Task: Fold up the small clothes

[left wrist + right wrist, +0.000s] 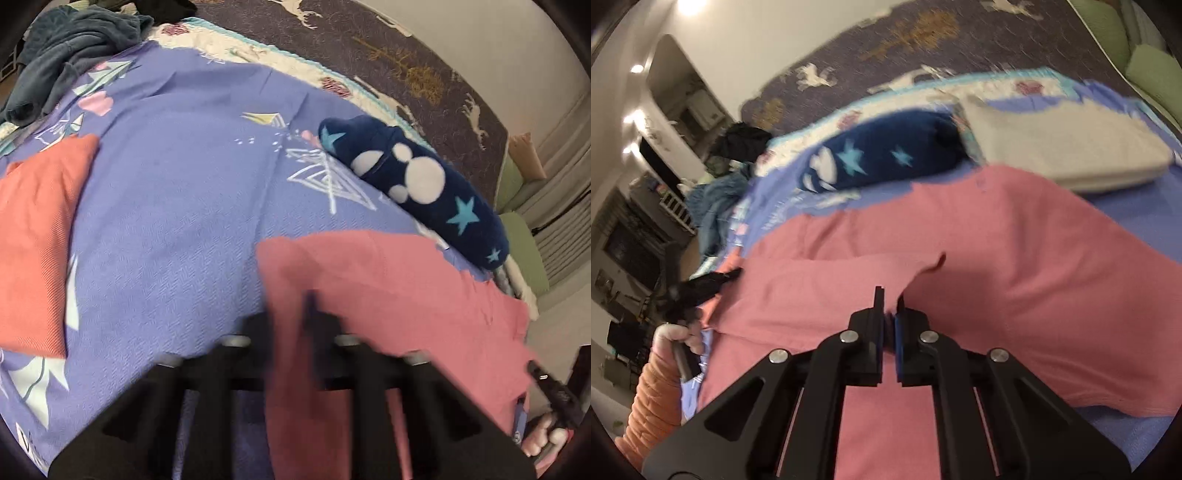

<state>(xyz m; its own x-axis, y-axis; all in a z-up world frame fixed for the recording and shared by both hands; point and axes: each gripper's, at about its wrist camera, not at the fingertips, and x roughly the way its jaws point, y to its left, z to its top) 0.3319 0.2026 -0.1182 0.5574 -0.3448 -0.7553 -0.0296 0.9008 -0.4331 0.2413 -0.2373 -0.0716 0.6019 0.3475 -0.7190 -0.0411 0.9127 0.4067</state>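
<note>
A pink garment [388, 295] lies on the purple patterned bedspread [177, 206]. My left gripper [308, 310] is shut on the pink garment's edge, with cloth draped over its fingers. In the right wrist view the pink garment [997, 258] spreads wide, and my right gripper [889, 301] is shut on a raised fold of it. The left gripper [701, 284] shows at the left of that view, held by a hand. The right gripper [554, 391] shows at the right edge of the left wrist view.
A folded orange-red cloth [33, 236] lies at the left. A navy star-print roll [424, 184] lies beyond the pink garment. A folded white cloth [1063, 147] lies at the right. A teal pile of clothes [74, 48] sits far left. A grey rug [406, 55] covers the floor beyond.
</note>
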